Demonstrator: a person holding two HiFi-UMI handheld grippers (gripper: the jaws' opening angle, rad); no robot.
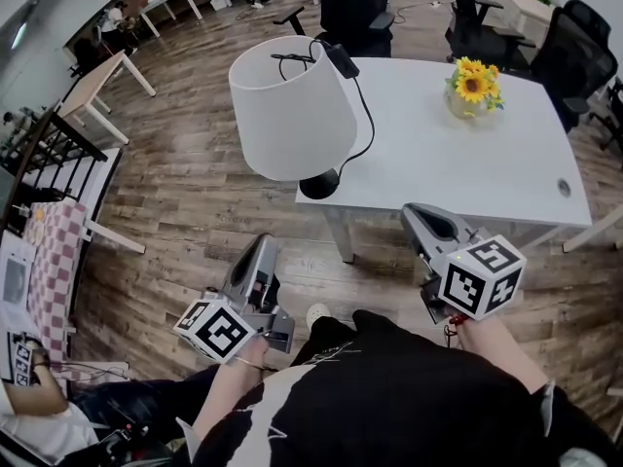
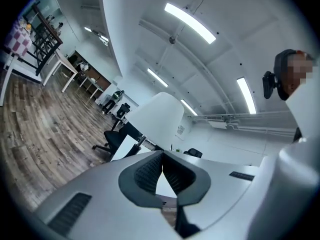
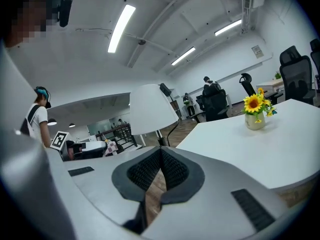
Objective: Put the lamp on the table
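A lamp (image 1: 292, 105) with a white shade and a black base stands upright on the near left corner of the white table (image 1: 467, 163). Its black cord (image 1: 367, 115) hangs from the shade's top down to the tabletop. My left gripper (image 1: 261, 248) is shut and holds nothing. It hovers over the wooden floor, short of the table and apart from the lamp. My right gripper (image 1: 414, 212) is shut and empty at the table's front edge. The left gripper view has the lamp (image 2: 155, 116) beyond the closed gripper (image 2: 162, 154). In the right gripper view the lamp (image 3: 150, 109) stands past the shut gripper (image 3: 161, 150).
A vase of sunflowers (image 1: 474, 90) stands at the table's far right, also seen as the vase (image 3: 256, 111) in the right gripper view. Black office chairs (image 1: 355, 8) crowd the far side. A checkered table (image 1: 49, 261) is at the left. A person's legs fill the bottom of the head view.
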